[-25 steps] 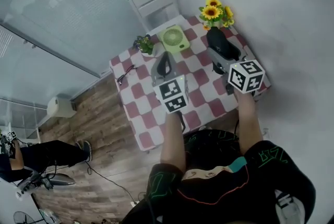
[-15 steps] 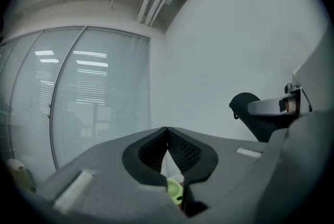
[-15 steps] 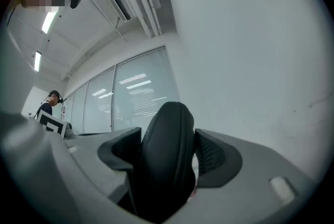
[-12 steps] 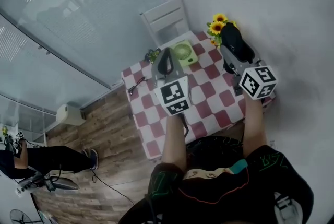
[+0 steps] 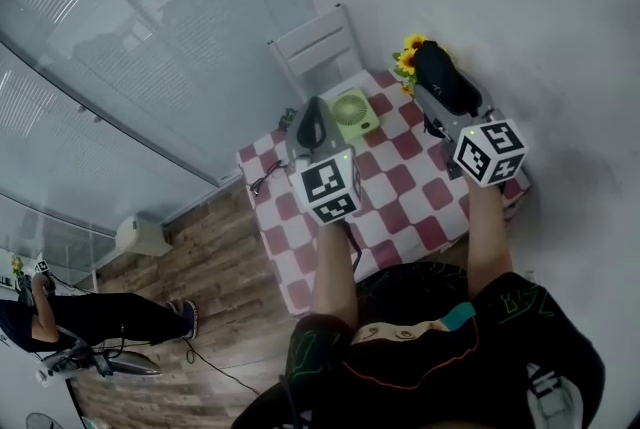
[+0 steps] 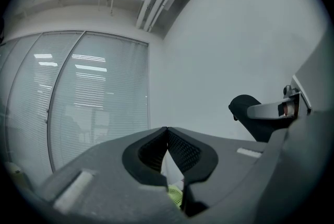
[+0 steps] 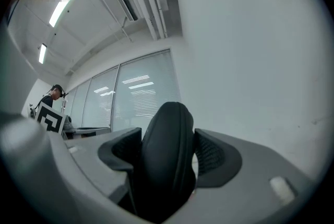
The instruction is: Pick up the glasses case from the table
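Both grippers had risen since a second earlier. The right gripper [image 7: 167,140] was clamped on the glasses case [image 5: 442,77] (black, clear of the checkered table [image 5: 400,187]), which partly hid the far-right sunflowers [image 5: 407,58]. The left gripper [image 6: 167,131] had its jaws together and empty, near the green fan [image 5: 355,113].

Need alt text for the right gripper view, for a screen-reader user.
A black glasses case stands upright in the centre of the frame, clamped between the two grey jaws of the right gripper. Behind it are a plain white wall and windows with blinds under a lit ceiling.
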Motion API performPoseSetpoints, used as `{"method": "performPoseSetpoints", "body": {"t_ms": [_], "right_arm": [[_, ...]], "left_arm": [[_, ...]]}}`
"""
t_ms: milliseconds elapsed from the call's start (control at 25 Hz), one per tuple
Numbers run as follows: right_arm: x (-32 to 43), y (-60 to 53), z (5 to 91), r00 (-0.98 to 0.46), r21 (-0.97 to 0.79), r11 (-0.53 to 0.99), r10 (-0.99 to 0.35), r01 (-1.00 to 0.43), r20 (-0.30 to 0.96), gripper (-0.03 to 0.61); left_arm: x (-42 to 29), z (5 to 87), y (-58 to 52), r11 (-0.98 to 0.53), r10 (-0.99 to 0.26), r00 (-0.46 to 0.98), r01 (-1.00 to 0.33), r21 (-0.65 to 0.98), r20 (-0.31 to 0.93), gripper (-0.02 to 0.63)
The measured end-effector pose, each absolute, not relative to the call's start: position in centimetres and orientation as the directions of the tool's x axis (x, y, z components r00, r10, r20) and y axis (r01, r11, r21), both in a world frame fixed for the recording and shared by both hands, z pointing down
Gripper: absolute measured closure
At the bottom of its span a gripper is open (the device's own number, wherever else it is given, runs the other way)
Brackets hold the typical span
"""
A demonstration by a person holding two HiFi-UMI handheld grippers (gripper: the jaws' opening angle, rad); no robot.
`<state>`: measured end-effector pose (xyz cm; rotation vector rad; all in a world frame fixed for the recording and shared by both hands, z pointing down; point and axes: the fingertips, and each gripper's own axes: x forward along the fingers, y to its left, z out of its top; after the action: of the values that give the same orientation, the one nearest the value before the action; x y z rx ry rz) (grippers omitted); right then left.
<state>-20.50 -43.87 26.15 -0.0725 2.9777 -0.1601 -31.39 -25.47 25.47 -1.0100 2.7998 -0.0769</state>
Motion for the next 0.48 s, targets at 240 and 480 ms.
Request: {"method": "performPoseSetpoints", "body": {"t_ms": [240,480], "right_arm": [[-20.6,-43.7,26.3,-0.986,-0.114,0.993,-0.053,-0.035,-0.155,0.258],[-20.1,-43.4,25.7,-0.985,-0.136,0.990,-0.044,-0.021,-0.168,0.258]], "left_arm": [[-31.4,25.3,-25.5,0.766,-0.643,-0.753,-0.633,-0.113,-0.140,0.604],[-30.8,26.2,-26.1,0.749,-0.662,-0.739,-0.653,-0.112,-0.122,0.604]]}}
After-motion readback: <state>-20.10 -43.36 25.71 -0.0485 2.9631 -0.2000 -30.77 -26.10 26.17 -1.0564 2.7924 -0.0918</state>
